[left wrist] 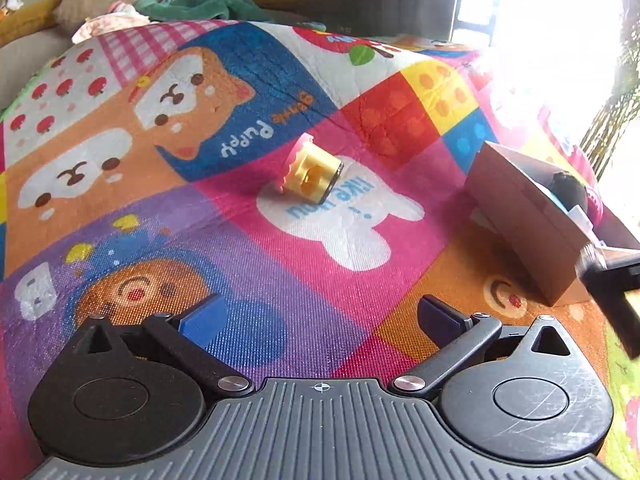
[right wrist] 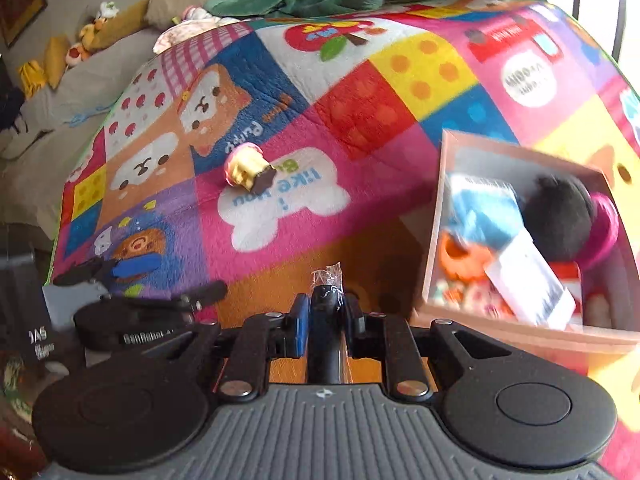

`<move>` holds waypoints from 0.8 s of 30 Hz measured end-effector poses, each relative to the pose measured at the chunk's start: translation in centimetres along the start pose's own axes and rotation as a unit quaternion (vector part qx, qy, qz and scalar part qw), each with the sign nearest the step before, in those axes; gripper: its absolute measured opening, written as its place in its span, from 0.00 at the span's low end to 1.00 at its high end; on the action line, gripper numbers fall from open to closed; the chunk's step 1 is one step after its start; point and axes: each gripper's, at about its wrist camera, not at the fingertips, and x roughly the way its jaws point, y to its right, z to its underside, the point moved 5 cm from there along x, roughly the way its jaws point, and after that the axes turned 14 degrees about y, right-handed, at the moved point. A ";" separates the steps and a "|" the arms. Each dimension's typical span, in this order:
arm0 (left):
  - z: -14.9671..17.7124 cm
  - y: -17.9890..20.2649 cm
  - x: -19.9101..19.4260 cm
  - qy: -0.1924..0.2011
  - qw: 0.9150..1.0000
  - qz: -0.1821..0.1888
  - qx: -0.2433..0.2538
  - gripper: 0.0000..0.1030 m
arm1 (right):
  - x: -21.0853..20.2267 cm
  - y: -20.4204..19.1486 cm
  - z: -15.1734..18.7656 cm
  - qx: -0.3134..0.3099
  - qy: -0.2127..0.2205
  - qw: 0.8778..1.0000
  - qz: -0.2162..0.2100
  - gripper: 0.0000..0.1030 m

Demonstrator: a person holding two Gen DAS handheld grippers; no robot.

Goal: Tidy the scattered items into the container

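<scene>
Right wrist view first: your right gripper (right wrist: 325, 308) sits nearly closed, pads pinched on a thin black item (right wrist: 326, 300) in crinkly clear wrap that sticks up between them. What the item is you cannot tell. Just right of it stands the box (right wrist: 436, 216), its near wall close to your fingers, already holding a black plush (right wrist: 558, 216), something blue, something orange and a white card; that part is blurred. Your gripper is beside the box, not over it. Farther out on the mat (right wrist: 360, 128) lies a yellow toy (right wrist: 248, 170) on its side, pink frill at one end and dark cap at the other, touching the white speech bubble print. Your left gripper (right wrist: 132, 266) shows at the left edge, low over the mat.

Left wrist view: your left gripper (left wrist: 320, 320) is wide open with nothing between its blue pads (left wrist: 206, 322), hanging above the mat (left wrist: 240, 240). Beyond it the toy (left wrist: 312, 172) lies well apart from the fingers. The box (left wrist: 520, 224) is off to the right, with part of the right gripper (left wrist: 612, 284) blurred at its near corner. Past the mat's far edge lie a green cloth (left wrist: 204, 0) and cushions.
</scene>
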 end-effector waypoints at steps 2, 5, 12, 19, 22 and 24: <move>-0.2 0.0 -0.1 0.008 1.000 -0.002 -0.001 1.00 | -1.3 2.2 2.5 0.026 -0.003 1.000 0.014 0.17; -0.5 1.1 -0.2 0.024 0.999 0.006 0.033 1.00 | -2.4 5.5 5.3 0.051 0.010 0.998 0.046 0.18; -4.1 4.0 2.2 0.089 0.984 -0.019 0.155 1.00 | -5.1 10.3 7.3 0.077 0.117 0.986 0.089 0.41; -5.9 2.9 8.5 0.047 0.983 -0.067 0.165 1.00 | -4.1 13.2 8.7 0.121 0.144 0.978 0.086 0.58; -5.6 2.9 10.1 0.042 0.979 -0.075 0.187 1.00 | -4.5 13.6 8.6 0.137 0.161 0.975 0.067 0.68; -5.5 3.0 10.7 0.044 0.976 -0.078 0.196 0.98 | -4.4 13.8 8.7 0.145 0.160 0.974 0.065 0.68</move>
